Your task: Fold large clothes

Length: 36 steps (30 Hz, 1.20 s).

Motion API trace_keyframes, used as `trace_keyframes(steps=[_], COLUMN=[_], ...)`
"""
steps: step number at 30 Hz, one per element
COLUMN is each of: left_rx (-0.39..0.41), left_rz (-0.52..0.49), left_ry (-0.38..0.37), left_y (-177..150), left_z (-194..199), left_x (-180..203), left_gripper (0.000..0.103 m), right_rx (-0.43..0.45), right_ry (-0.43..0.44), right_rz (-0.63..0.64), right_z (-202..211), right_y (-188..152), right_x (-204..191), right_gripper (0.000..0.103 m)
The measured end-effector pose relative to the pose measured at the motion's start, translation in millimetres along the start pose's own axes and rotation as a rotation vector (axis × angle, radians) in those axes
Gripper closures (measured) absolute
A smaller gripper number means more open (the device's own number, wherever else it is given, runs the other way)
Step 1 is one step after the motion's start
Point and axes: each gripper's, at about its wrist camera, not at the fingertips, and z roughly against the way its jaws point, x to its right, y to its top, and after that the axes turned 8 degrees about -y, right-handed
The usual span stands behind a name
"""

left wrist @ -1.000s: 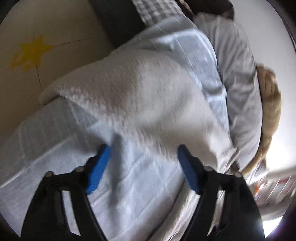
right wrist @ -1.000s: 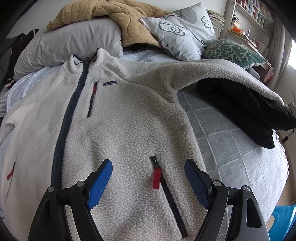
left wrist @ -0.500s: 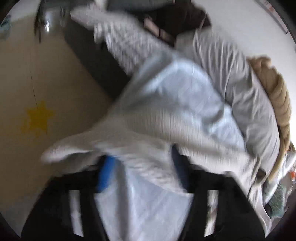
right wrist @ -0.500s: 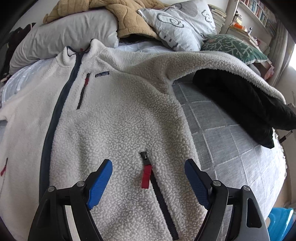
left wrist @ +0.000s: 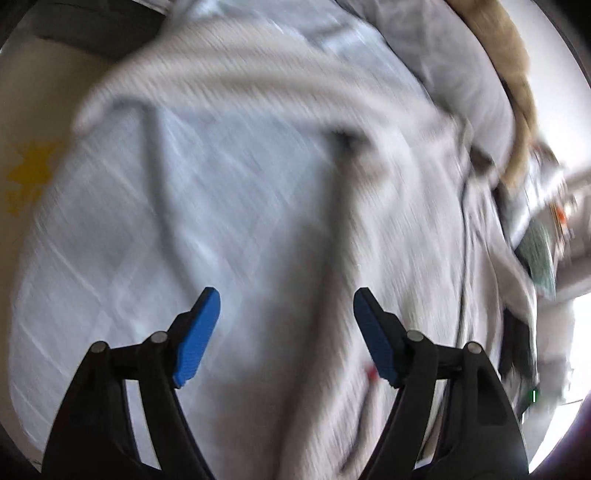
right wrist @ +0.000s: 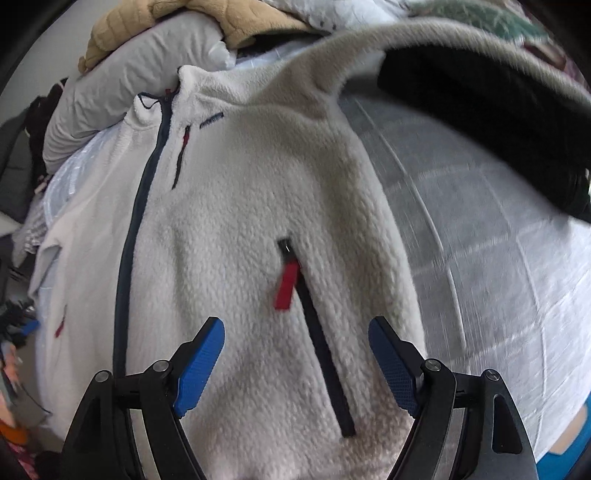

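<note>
Blue pads on your right claw (right wrist: 295, 365) stand spread, with nothing between them; it hangs over the lower front of the fleece jacket (right wrist: 240, 221), just above the pocket zipper with its red pull (right wrist: 286, 286). Your left claw (left wrist: 284, 332) is spread too and its jaws have just been opening; nothing is pinched, only the bed cover and the blurred edge of the jacket lie below it.

The jacket lies face up and spread flat on the bed (right wrist: 498, 258), collar toward the pillows, dark front zipper (right wrist: 127, 258) closed. One sleeve (left wrist: 229, 85) reaches out toward the side edge of the bed, the other sleeve (right wrist: 424, 35) is draped over a black garment (right wrist: 480, 122) near the opposite edge.

I judge the fleece thick, soft and light, not slippery, so it will bend in round folds and not in sharp creases. Take it at a firm border, such as the hem corner, the cuff or the shoulder seam, because a pinch in the middle pile will only lift a small bump.

The quilted cover is pale with a grid of stitching. At the head of the bed are a grey pillow (right wrist: 122, 92) and a tan blanket (right wrist: 155, 18). In the left view the floor beside the bed carries a yellow star (left wrist: 27, 173).
</note>
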Motion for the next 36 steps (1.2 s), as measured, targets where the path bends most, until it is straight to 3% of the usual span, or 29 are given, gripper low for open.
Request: trace_keyframes(steps=[8,11,13,16,18,19,20,21,22,24,28,30,34,36], left_rx=[-0.172,-0.18,-0.199,-0.309,-0.364,-0.379,-0.388,-0.389,-0.383,-0.336,-0.233,-0.222,-0.307,-0.36], left_rz=[-0.129,-0.163,-0.166,-0.142,-0.156,-0.173,-0.19,-0.189,-0.179,-0.175,-0.229,-0.252,-0.281,-0.3], left_ry=[-0.083,-0.127,-0.165,-0.273,-0.291,-0.285,-0.273,-0.267,-0.266,-0.262,-0.317,-0.315,-0.244,-0.141], left_y=[-61,-75,-80,-97,-111,-116,-122,-126,-127,-127,-126,-130,-148,-158], left_z=[-31,-29,-28,-33,-36,-37,-36,-37,-34,-20,29,47,46,28], left_x=[7,5,6,7,13,18,21,23,23,28,48,52,44,32], left_gripper=[0.028,0.028,0.028,0.035,0.042,0.046,0.063,0.079,0.08,0.084,0.086,0.086,0.086,0.081], right_rx=[-0.024,-0.028,-0.055,-0.156,-0.255,-0.249,-0.239,-0.246,-0.255,-0.256,-0.12,-0.1,-0.133,-0.189], right_ry=[0.011,-0.01,0.04,0.141,0.177,0.163,0.148,0.145,0.151,0.207,0.222,0.239,0.2,0.175], right_rz=[-0.072,-0.095,-0.109,-0.125,-0.135,-0.109,-0.082,-0.075,-0.086,-0.132,-0.094,-0.084,-0.022,-0.009], right_z=[3,3,0,-11,-24,-23,-21,-21,-21,-15,37,56,71,59], right_y=[-18,-28,-36,-48,-62,-65,-67,-71,-74,-75,-75,-80,-100,-104], right_x=[45,64,76,79,77,73,68,66,66,71,70,72,72,70], right_gripper=[0.021,0.021,0.021,0.021,0.021,0.021,0.023,0.038,0.067,0.083,0.086,0.086,0.086,0.085])
